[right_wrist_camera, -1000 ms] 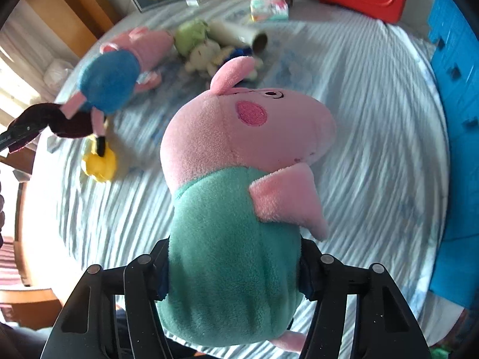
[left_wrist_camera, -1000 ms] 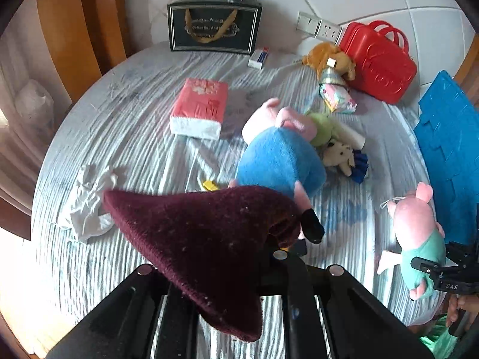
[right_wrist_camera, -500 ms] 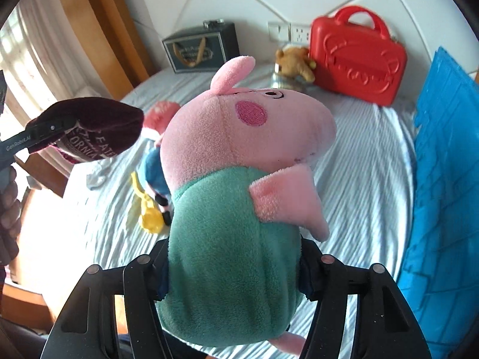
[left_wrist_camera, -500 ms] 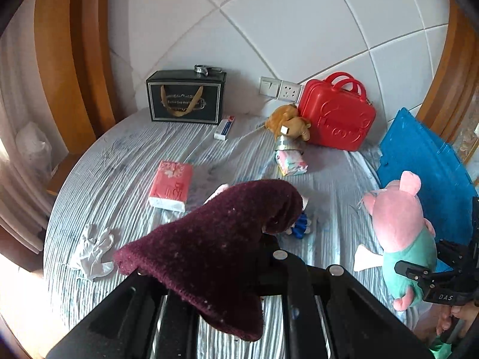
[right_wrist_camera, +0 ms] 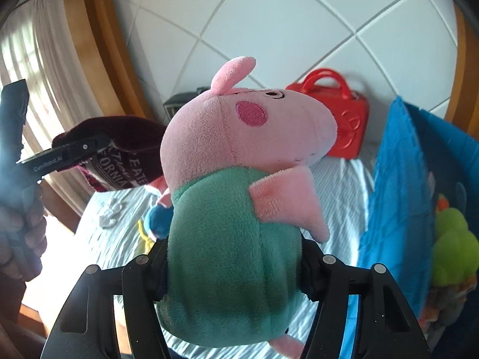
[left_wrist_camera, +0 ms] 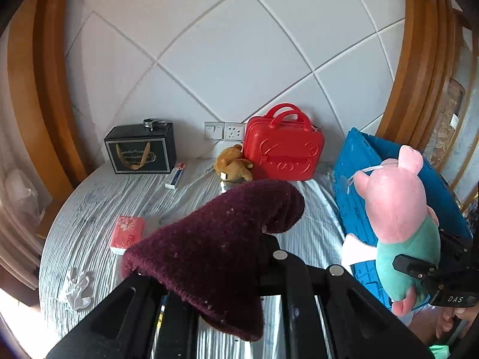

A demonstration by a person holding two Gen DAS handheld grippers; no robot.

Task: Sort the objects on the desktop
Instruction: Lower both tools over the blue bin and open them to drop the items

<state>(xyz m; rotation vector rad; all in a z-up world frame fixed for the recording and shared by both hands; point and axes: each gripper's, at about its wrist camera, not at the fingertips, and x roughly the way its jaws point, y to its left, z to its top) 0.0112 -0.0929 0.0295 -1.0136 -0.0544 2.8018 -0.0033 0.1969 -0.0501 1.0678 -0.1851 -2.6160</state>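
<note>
The left tongs [left_wrist_camera: 227, 272] are clenched on a maroon knit hat [left_wrist_camera: 221, 239] at lower centre of the left wrist view, raised above the striped worktop [left_wrist_camera: 89, 209]. The right tongs [right_wrist_camera: 233, 266], jaws opening, grasp the green body of a pink pig plush [right_wrist_camera: 236, 209] at frame centre, beside the blue bin [right_wrist_camera: 395, 197] at right.

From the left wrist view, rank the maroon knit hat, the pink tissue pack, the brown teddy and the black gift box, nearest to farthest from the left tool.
1. Maroon knit hat: clamped in the left tool.
2. Pink tissue pack: left, on the table.
3. Brown teddy: centre back, against the red case.
4. Black gift box: back left, by the wall.
</note>
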